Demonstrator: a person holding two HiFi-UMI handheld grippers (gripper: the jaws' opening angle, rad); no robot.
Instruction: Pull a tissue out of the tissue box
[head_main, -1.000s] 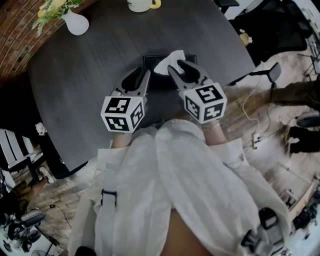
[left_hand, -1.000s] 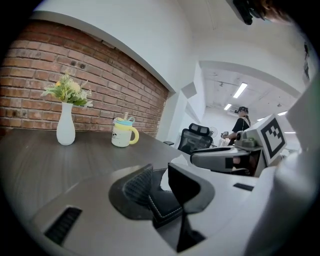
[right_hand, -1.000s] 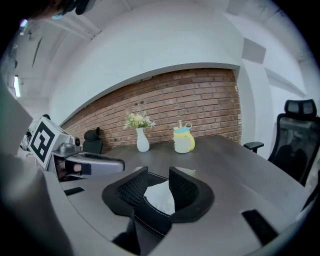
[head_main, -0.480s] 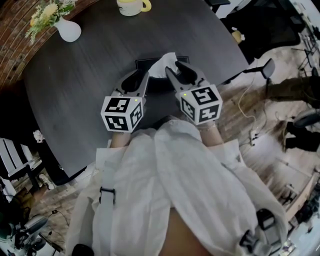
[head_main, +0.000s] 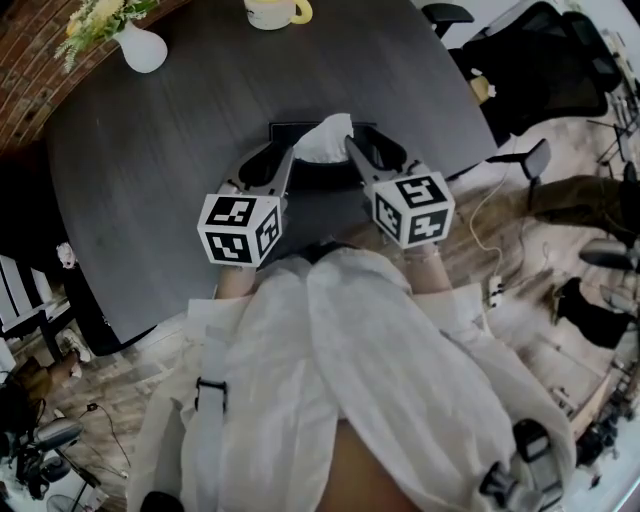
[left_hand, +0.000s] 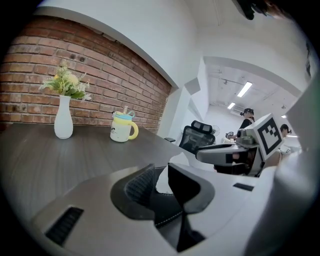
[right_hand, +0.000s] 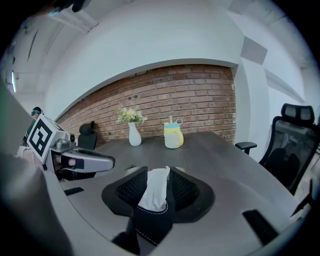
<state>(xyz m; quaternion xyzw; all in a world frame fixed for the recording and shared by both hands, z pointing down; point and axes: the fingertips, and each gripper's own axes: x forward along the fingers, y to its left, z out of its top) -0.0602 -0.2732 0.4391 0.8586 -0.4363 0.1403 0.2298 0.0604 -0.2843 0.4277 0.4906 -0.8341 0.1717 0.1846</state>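
The right gripper (right_hand: 157, 188) has its jaws squeezed tight on the tissue (head_main: 325, 138) to pull it up from the tissue box (head_main: 289, 130) on the table (head_main: 170, 150), while the left gripper (head_main: 274, 157), jaws apart and empty, waits by the box, maybe to hold it down.

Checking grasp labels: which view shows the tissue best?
Right gripper view: the tissue sits close up, pinched between the right gripper's shut jaws. Head view shows it small, over the tissue box. Left gripper view shows only a white sliver beyond the left gripper's parted jaws.
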